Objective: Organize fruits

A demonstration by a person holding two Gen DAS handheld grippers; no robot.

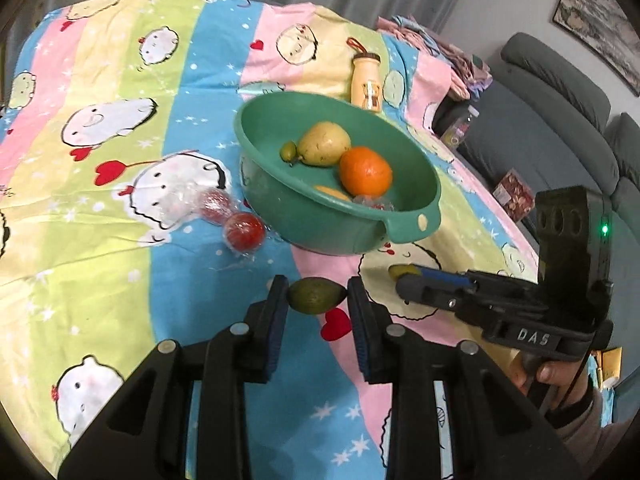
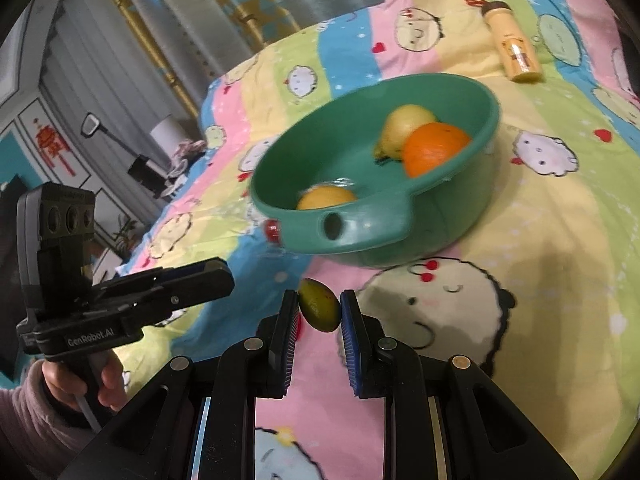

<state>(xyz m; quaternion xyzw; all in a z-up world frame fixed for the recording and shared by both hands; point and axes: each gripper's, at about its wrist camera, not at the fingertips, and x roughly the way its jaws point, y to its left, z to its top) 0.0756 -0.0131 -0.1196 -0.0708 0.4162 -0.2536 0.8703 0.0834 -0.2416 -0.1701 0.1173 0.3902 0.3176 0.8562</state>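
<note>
A green bowl (image 1: 408, 228) sits on the bedsheet and holds a pear (image 1: 324, 143), an orange (image 1: 365, 171), a small green fruit (image 1: 289, 150) and a yellow fruit (image 1: 333, 193). In the left wrist view my left gripper (image 1: 317, 300) is shut on a green oval fruit (image 1: 316, 296). In the right wrist view my right gripper (image 2: 320, 307) is shut on a yellow-green fruit (image 2: 320, 310), in front of the bowl (image 2: 372, 220). The right gripper (image 1: 412, 278) also shows in the left view. Two wrapped red fruits (image 1: 244, 230) lie left of the bowl.
A cream bottle (image 1: 366, 82) lies on the sheet behind the bowl; it also shows in the right wrist view (image 2: 516, 50). The colourful cartoon sheet (image 1: 120, 200) covers the surface. A grey sofa (image 1: 560, 128) stands to the right.
</note>
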